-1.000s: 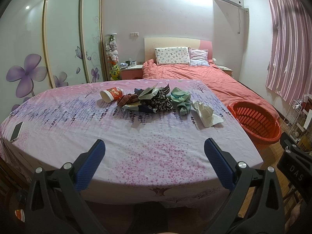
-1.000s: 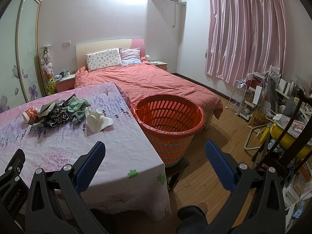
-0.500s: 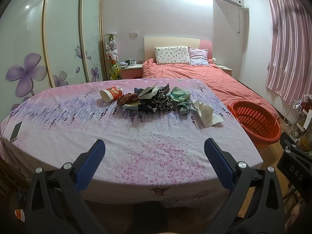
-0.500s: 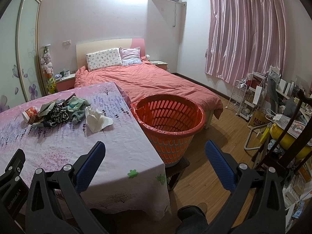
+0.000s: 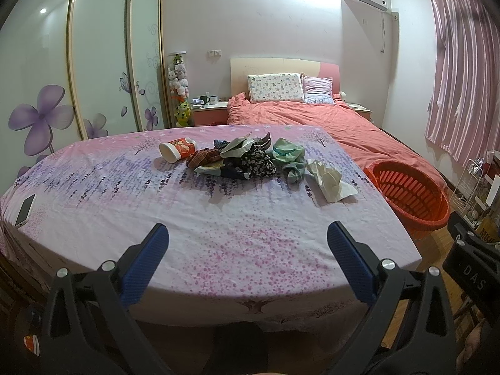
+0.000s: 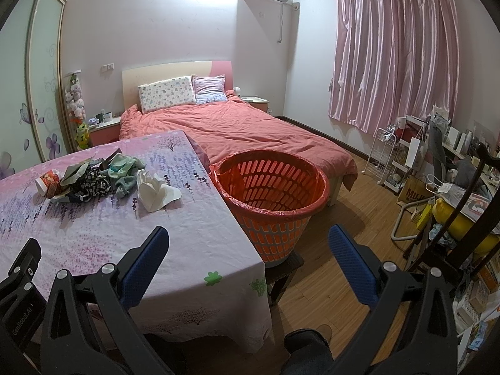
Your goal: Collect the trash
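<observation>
A: From the left wrist view, the left tool (image 5: 245,243) hangs over the near edge of the surface (image 5: 218,218) with its blue pads spread wide and nothing between them. The trash lies in a row toward the far side: a tipped paper cup (image 5: 177,151), a heap of wrappers and patterned scraps (image 5: 237,157), a green crumpled piece (image 5: 289,157) and a white crumpled tissue (image 5: 328,178). All of it is well apart from the tool. A phone (image 5: 25,209) sits at the left edge; that is surely not trash.

B: And the right wrist view?

A: The right tool (image 6: 247,247) is also wide and empty, poised over the surface's near right corner. The orange basket (image 6: 272,209), lined with a red bag, stands just beside the surface's right edge, apparently on a low stool, its mouth open.

B: So what does the first pick call for?

A: Probably the tissue, as it lies nearest the basket. It is soft and loose, so the tool should close on its bunched middle, not a thin corner, and avoid pinching the cloth beneath. The release should come over the basket's mouth.
</observation>
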Demonstrator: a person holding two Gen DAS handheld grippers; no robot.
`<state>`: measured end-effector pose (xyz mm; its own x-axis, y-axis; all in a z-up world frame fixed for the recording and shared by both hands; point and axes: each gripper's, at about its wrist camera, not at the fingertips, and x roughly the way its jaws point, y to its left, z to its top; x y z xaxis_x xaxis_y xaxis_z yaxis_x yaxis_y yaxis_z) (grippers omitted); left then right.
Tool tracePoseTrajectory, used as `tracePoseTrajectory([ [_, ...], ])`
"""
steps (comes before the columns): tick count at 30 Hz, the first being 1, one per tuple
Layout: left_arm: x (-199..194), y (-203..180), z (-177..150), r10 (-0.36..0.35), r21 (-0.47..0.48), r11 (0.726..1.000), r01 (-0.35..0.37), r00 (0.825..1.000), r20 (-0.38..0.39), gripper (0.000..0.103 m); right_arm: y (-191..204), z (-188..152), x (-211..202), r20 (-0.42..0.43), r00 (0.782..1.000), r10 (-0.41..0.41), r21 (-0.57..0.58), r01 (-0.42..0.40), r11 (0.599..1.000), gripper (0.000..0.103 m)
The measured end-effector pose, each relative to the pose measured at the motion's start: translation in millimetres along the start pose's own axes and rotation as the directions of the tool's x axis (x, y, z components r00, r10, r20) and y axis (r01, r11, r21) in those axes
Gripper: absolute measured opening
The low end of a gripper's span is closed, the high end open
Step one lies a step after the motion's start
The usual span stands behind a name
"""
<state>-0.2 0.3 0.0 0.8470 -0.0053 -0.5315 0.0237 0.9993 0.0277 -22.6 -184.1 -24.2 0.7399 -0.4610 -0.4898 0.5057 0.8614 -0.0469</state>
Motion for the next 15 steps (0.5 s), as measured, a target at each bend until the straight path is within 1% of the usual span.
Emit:
tracePoseTrajectory([
  [15, 0.0, 0.0, 0.0, 0.000, -0.001, 1.000, 0.000, 1.000, -0.002, 0.099, -1.0, -0.2, 1.2, 0.000, 1.000, -0.001, 0.000, 0.001, 1.000, 0.101],
])
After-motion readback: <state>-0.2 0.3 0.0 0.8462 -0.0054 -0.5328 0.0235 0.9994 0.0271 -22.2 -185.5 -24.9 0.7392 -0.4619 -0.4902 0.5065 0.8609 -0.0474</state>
